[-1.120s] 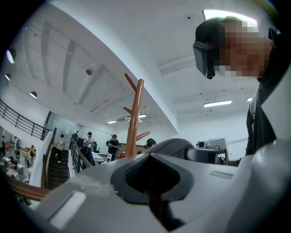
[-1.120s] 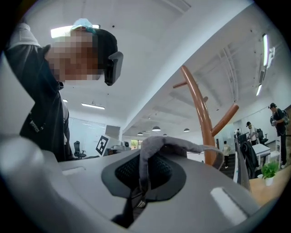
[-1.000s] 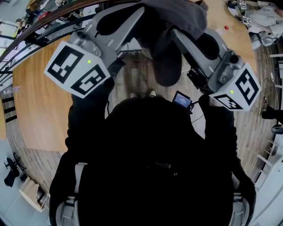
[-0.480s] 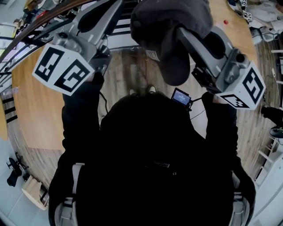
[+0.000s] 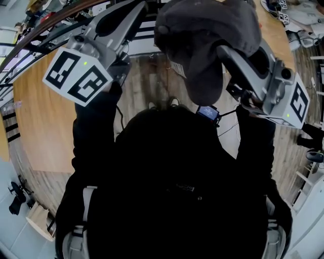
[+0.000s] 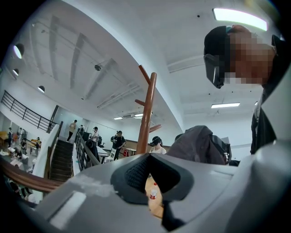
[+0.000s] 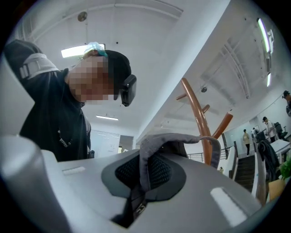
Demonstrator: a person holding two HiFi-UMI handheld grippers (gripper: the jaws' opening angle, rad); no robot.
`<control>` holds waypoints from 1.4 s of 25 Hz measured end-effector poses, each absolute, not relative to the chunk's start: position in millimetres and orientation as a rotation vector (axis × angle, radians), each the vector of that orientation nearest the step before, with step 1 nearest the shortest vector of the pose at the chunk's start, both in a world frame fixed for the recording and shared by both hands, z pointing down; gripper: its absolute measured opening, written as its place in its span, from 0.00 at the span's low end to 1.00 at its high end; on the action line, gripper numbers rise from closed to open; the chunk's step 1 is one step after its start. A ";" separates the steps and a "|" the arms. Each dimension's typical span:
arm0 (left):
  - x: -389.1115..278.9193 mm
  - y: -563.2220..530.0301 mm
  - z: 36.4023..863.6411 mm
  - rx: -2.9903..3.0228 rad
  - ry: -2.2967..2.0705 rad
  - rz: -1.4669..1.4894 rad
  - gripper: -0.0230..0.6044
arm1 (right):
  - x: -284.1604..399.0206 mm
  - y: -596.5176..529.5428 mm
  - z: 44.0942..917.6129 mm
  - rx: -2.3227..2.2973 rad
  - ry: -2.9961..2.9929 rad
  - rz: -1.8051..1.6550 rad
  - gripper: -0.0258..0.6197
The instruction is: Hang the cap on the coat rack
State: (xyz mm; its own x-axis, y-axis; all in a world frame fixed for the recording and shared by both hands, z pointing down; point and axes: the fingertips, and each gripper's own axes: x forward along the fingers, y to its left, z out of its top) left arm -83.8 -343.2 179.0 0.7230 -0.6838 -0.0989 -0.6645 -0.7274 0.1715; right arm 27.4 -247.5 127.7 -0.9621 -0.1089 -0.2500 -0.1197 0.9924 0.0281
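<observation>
A dark grey cap (image 5: 207, 30) hangs from my right gripper (image 5: 225, 50), which is shut on its rim. In the right gripper view the cap's edge (image 7: 177, 141) is pinched between the pads of the right gripper (image 7: 145, 170), and its strap hangs below. The wooden coat rack (image 7: 200, 120) rises just behind the cap, its pegs branching up and right. My left gripper (image 5: 132, 9) is held up to the left of the cap, apart from it. In the left gripper view the left gripper (image 6: 152, 175) stands slightly open and holds nothing. There the coat rack (image 6: 146, 118) is straight ahead and the cap (image 6: 200, 143) lies to its right.
A large wooden table (image 5: 40, 116) lies below at the left. A stair with a dark railing (image 6: 54, 159) and several people stand behind the rack. A small bottle (image 6: 153, 193) sits on a table beyond the left jaws. The person's own head and torso (image 5: 167, 167) fill the lower head view.
The left gripper has drawn away from the cap toward the left. The right gripper has carried the cap a little higher and turned, its marker cube now edge-on.
</observation>
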 end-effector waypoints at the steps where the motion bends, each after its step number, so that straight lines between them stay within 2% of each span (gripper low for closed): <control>1: -84.1 -342.1 177.7 2.803 -1.105 -0.240 0.04 | 28.4 -240.2 127.8 -0.110 2.886 0.072 0.07; 8: -86.8 -340.4 178.3 2.805 -1.118 -0.256 0.04 | 32.5 -195.3 121.0 0.284 2.822 0.118 0.07; 21: -89.2 -339.5 183.0 2.812 -1.148 -0.230 0.04 | 22.2 -197.2 125.1 0.574 2.754 0.090 0.07; 35: -84.6 -354.4 189.3 2.853 -1.109 -0.140 0.04 | -0.3 -253.3 149.3 0.552 2.722 -0.088 0.07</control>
State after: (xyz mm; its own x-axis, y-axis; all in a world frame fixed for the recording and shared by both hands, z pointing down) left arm -84.6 -354.4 189.3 0.7345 -0.6762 -0.0569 -0.6692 -0.7357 0.1049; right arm -0.3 -253.3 149.3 -0.8586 0.3651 -0.3600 0.3875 0.9218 0.0107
